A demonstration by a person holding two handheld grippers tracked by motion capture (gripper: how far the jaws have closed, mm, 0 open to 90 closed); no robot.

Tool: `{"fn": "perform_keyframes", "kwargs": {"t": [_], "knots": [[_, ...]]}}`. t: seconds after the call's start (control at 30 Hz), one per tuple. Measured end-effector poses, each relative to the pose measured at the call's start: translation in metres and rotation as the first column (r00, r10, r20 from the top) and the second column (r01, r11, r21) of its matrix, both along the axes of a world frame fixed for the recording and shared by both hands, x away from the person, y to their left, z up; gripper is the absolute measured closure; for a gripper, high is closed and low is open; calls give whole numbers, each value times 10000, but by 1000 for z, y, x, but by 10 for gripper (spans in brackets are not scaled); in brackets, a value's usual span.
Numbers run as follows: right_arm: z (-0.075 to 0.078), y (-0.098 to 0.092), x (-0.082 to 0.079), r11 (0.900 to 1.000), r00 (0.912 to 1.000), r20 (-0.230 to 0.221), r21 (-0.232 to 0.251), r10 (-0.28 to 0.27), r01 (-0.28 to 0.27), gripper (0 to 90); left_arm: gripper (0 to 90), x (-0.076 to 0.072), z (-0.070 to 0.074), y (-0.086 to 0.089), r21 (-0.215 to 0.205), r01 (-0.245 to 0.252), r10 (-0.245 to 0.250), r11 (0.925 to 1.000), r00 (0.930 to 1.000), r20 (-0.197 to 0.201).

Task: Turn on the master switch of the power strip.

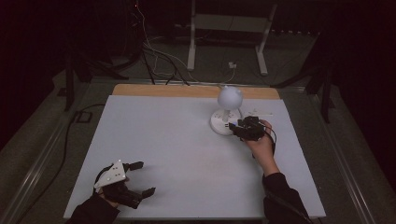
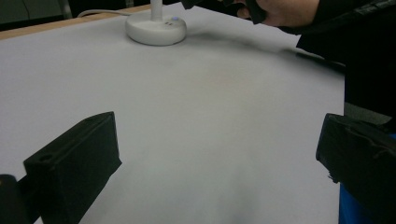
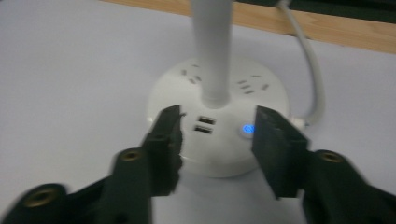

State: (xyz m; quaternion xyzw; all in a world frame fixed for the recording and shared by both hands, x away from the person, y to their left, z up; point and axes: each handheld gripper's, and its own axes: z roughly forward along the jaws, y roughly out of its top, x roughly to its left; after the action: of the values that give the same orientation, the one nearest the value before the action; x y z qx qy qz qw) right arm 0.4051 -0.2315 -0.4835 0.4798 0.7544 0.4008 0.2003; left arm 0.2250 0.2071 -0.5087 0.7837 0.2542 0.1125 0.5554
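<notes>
Your right tool [image 3: 217, 135] stands released, jaws apart, at the front of the lamp base [image 3: 219, 116] near the bench's [image 1: 177, 140] far right corner. The lit blue button [image 3: 248, 129] lies just inside the right-hand jaw, beside the two USB ports [image 3: 205, 125]. If the button is your target, as I judge it, narrow the jaws, centre one tip over it and press straight down, clear of the stem [image 3: 212, 51]. Your left tool [image 1: 133, 179] rests released near the near left corner.
</notes>
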Motion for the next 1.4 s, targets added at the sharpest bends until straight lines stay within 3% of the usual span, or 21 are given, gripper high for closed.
{"fn": "perform_keyframes", "kwargs": {"t": [0.07,0.27,0.47,0.67,0.7,0.83,1.0,1.1,1.4], "knots": [[1,0,-2,9981,9984,-28,246,570,-569,390,0,0,0,0,-10,1,-1,10000,10000,1],[6,2,-7,9874,9886,-99,503,1505,-1498,212,0,0,0,0,5,-1,1,10000,10000,18],[10,3,-13,9569,9647,-198,1339,2625,-2576,0,0,0,0,0,-2,0,0,10000,10000,47],[14,7,-21,9600,9610,-122,513,2762,-2752,0,0,0,0,0,0,-3,3,10000,10000,27],[13,7,-22,9581,9591,63,428,2831,-2831,0,0,0,0,0,17,-6,6,10000,10000,24],[13,4,-27,9471,9504,398,802,3085,-3107,0,0,0,0,0,23,3,-3,10000,10000,28],[13,0,-34,9400,9443,349,898,3272,-3290,0,0,0,0,0,12,5,-5,10000,10000,30],[11,-3,-40,9288,9347,334,1047,3539,-3555,0,0,0,0,0,16,-2,2,10000,10000,40],[6,-7,-60,9209,9237,541,747,3794,-3826,0,0,0,0,0,33,-7,7,10000,10000,32]]}}
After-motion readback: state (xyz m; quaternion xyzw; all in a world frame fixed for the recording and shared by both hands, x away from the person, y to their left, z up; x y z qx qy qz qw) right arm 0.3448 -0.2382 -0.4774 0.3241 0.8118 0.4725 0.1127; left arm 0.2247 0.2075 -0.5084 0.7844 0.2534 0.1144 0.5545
